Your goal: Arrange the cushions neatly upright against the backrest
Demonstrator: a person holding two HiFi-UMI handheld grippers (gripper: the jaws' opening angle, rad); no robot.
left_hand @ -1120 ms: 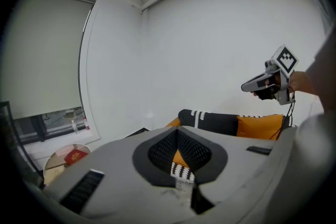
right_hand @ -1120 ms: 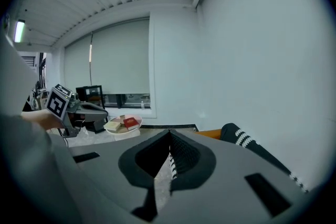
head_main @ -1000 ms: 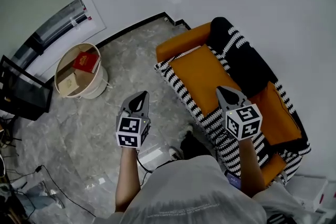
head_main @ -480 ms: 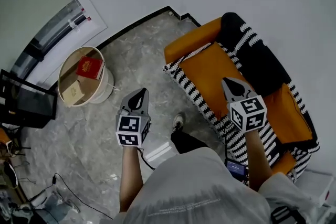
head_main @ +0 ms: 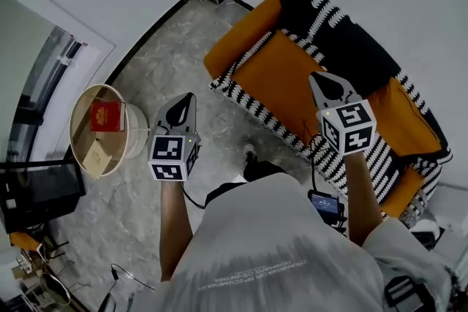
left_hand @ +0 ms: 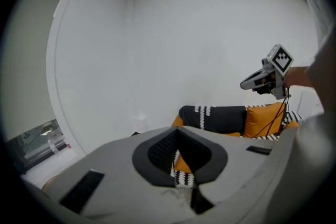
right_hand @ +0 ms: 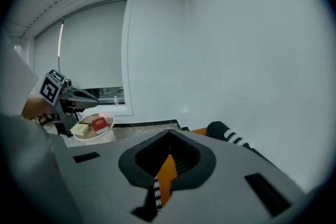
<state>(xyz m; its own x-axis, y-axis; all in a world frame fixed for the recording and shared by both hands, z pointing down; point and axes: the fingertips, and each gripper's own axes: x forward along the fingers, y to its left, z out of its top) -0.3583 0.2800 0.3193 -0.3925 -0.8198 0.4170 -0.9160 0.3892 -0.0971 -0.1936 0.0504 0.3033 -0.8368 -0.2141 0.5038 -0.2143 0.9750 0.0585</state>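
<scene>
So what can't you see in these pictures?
Head view: part of the sofa's front is hidden behind the right arm.
Head view: the print on the red book in the basket is too small to read.
Left gripper view: the left tool's own body covers most of the sofa.
Right gripper view: the right tool's body hides nearly all the seat.

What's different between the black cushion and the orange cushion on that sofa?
The black cushion carries white stripes; the orange cushion is plain. The black cushion looks longer than the orange cushion. Both lean against the backrest of the sofa.
</scene>
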